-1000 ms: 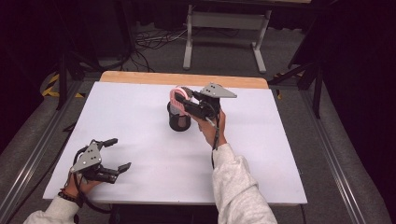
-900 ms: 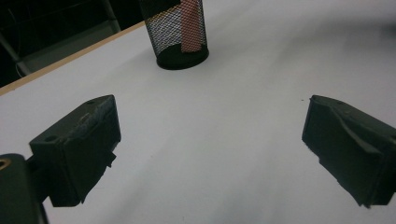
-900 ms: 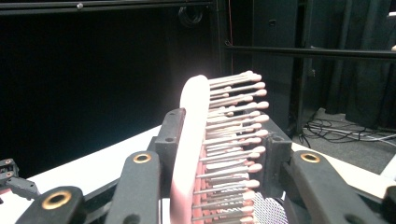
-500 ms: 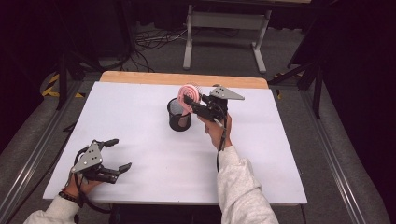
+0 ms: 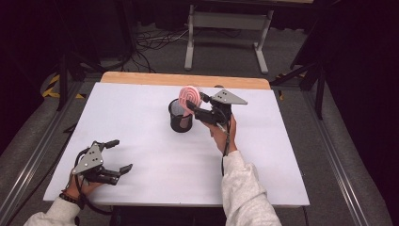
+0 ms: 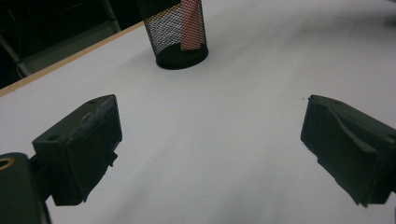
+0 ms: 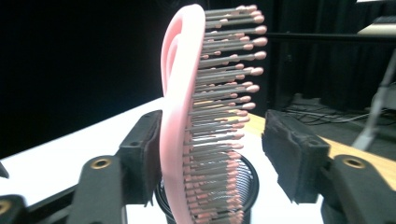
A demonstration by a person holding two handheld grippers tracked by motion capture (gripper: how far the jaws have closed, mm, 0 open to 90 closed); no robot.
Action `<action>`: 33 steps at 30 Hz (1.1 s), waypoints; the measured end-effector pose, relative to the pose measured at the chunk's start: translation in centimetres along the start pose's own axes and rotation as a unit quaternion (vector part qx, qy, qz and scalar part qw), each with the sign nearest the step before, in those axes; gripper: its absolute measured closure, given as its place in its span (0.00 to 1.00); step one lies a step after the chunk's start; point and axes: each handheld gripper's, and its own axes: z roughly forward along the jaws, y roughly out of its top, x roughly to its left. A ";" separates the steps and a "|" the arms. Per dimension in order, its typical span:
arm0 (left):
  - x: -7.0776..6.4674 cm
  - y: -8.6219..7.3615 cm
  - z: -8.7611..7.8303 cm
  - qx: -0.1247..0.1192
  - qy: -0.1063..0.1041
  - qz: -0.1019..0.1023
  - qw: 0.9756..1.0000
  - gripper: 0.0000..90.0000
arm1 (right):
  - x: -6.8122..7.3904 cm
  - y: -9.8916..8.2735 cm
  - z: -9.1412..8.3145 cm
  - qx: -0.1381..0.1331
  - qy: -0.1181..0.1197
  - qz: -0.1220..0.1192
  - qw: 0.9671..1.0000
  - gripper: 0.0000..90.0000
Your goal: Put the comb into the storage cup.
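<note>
A white table top point(image 5: 141, 117) with a wooden strip along its far edge was recorded from the high view. A black mesh cup point(image 5: 180, 116) was seen standing upright near the middle of the far half of the table. A pink hairbrush point(image 5: 189, 96) was seen with its lower end inside the cup and its round head leaning out over the rim toward the right gripper point(image 5: 197, 104). The right gripper was held just beside the cup, at the brush head, by the person's right hand point(image 5: 221, 134). In the right gripper view the pink brush body point(image 7: 180, 121) was seen lying against the left jaw, with its pink-tipped bristles pointing at the right jaw; a gap was left between the bristle tips and the right jaw, so the jaws were noted as released, not clamped on the brush. The cup rim point(image 7: 250, 179) was seen below and behind the brush. The left gripper point(image 5: 115, 154) was held low over the near left corner of the table, well apart from the cup, by the left hand point(image 5: 77, 186). In the left gripper view its jaws were spread wide, with bare table between them, and the mesh cup point(image 6: 175, 32) stood far ahead with the pink handle inside it.
</note>
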 end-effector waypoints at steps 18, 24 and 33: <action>-0.1 0.0 0.2 0.004 0.003 0.001 1.000 0.07 | 1.0 0.8 -2.2 0.013 -0.041 -0.074 0.996 0.30; -0.1 0.0 0.3 0.005 0.002 0.000 1.000 0.07 | 1.0 1.0 -2.6 0.015 -0.045 -0.080 0.996 0.29; -0.1 0.0 0.3 0.008 0.006 0.003 1.000 0.07 | 1.1 1.0 -3.2 0.019 -0.055 -0.097 0.994 0.27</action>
